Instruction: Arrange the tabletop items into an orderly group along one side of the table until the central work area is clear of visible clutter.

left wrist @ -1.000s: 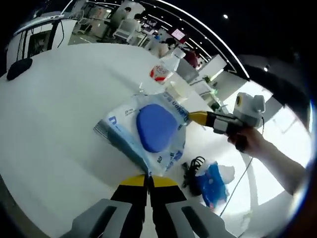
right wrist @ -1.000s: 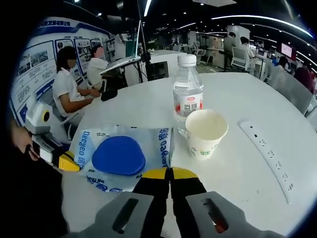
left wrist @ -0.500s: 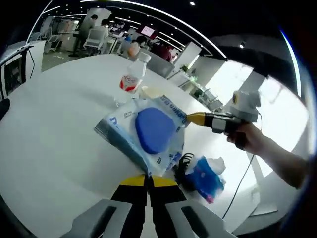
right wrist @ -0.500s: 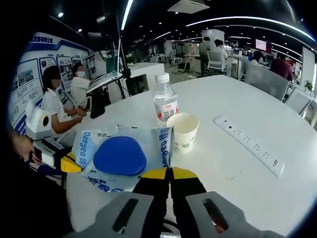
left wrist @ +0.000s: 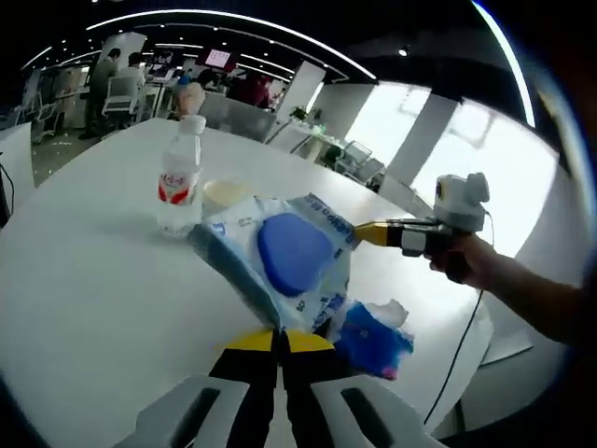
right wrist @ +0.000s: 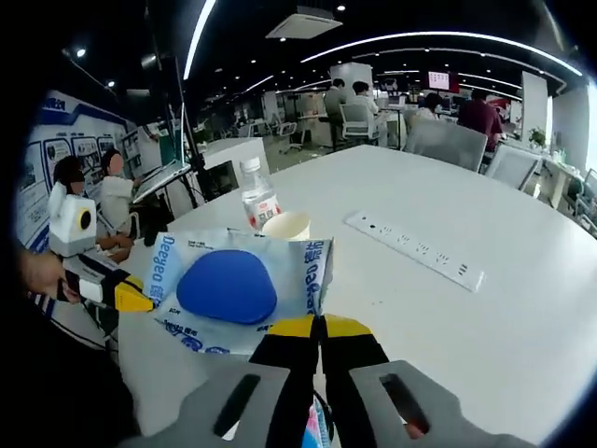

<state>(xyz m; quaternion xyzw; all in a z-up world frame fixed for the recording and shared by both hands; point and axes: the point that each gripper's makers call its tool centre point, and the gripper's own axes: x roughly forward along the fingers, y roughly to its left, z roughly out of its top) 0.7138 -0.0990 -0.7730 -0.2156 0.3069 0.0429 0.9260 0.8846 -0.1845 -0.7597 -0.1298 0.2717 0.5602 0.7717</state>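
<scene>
White table [right wrist: 485, 205]: wipes pack [left wrist: 289, 257] now lifted clear, carried off from bottle [left wrist: 179, 182] and cup [left wrist: 224, 193]. Left gripper [left wrist: 279, 338] and right gripper [right wrist: 320, 326] both clamped tight on its opposite edges. Likely heading to the side group.

White table [right wrist: 485, 215], white power strip [right wrist: 415, 250]. Pale, see-through pack [left wrist: 280, 252] printed with blue lettering around a solid blue oval, bright blue wrapper [left wrist: 373, 341] beside it with a bit of white showing (pink at one corner); clear bottle [left wrist: 179, 187] with white cap and red-and-white label, cream cup [right wrist: 286, 225]. Yellow tips on black jaws, grey bodies behind, on left gripper [left wrist: 277, 341] and right gripper [right wrist: 319, 327] alike.
</scene>
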